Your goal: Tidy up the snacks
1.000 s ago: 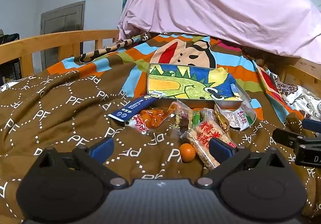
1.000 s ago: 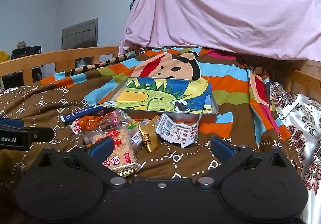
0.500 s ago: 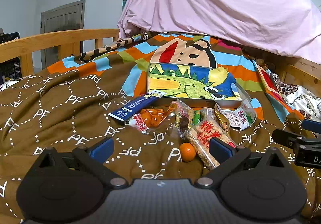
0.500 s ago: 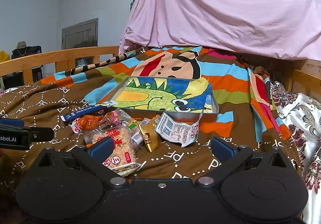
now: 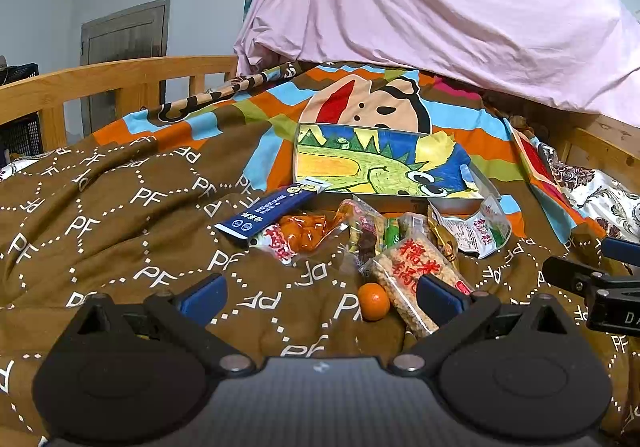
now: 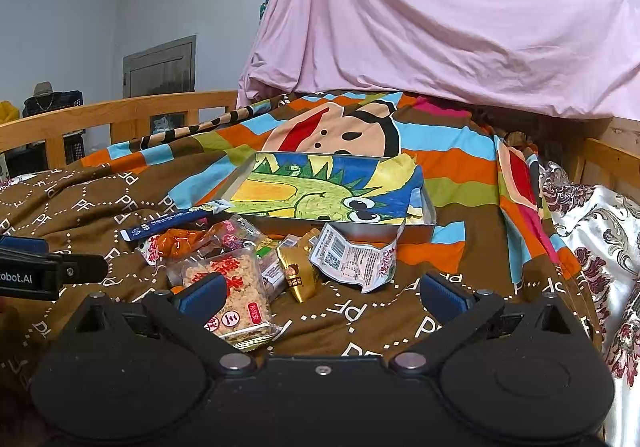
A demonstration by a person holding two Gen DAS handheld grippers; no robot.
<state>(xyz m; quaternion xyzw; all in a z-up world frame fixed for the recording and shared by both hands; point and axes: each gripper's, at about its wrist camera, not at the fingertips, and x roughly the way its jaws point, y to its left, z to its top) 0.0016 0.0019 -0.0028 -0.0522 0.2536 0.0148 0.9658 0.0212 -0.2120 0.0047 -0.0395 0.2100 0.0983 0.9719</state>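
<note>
Nothing was sorted yet: we held the left gripper (image 5: 320,297) and right gripper (image 6: 322,293) spread wide and empty above the brown blanket (image 5: 120,231), the heap of wrapped snacks (image 6: 248,259) just before the untouched shallow metal tray (image 6: 428,207) with its dinosaur drawing.

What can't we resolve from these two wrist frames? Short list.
- Tray contents: a dinosaur drawing covers the inside in both views.
- Small orange fruit: all but hidden behind the left fingertip in the right wrist view.
- Rice cracker pack: near end hidden by right fingertip in the left wrist view.
- Middle snacks: overlapped, too small to identify.
- Right gripper: cut by frame edge in the left wrist view.
</note>
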